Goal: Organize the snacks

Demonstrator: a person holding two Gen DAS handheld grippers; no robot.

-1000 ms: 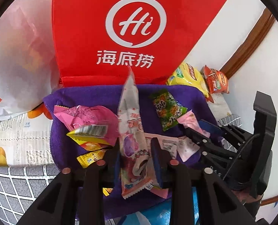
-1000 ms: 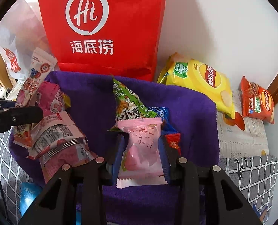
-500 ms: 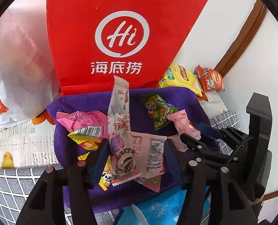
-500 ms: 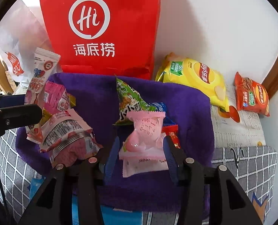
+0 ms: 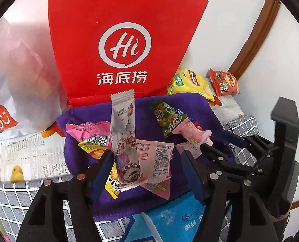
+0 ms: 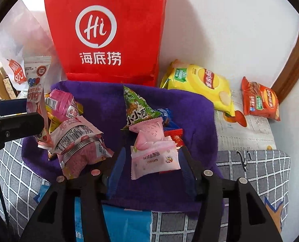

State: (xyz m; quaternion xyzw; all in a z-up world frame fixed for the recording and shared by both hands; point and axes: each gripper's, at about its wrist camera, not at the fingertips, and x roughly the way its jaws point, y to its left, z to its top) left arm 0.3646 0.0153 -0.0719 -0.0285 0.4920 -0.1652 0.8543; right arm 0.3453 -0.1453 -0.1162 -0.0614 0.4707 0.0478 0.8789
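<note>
A heap of small snack packets lies on a purple cloth (image 5: 169,109) (image 6: 189,111). My left gripper (image 5: 147,165) hovers over the heap with its jaws opening. A long white packet (image 5: 123,137) stands between them, leaning by the left finger, with no pad pressing it. My right gripper (image 6: 151,163) is also opening. A pink packet (image 6: 149,135) rests on a pink-and-white packet (image 6: 155,159), both lying loose between its fingers on the cloth. A green packet (image 6: 137,109) (image 5: 165,119) lies just behind. Each gripper shows in the other's view: the right gripper (image 5: 218,143), the left gripper (image 6: 34,113).
A tall red paper bag (image 5: 121,46) (image 6: 109,30) stands behind the cloth against the wall. A yellow chip bag (image 6: 201,82) and an orange-red one (image 6: 260,100) lie at the back right. A white plastic bag (image 5: 18,70) sits left, a blue packet (image 5: 175,217) at the front.
Both grippers let go: the left jaws spread away from the long white packet, the right from the pink packet, which dropped onto the cloth. Both grippers rose and drew back a little.
</note>
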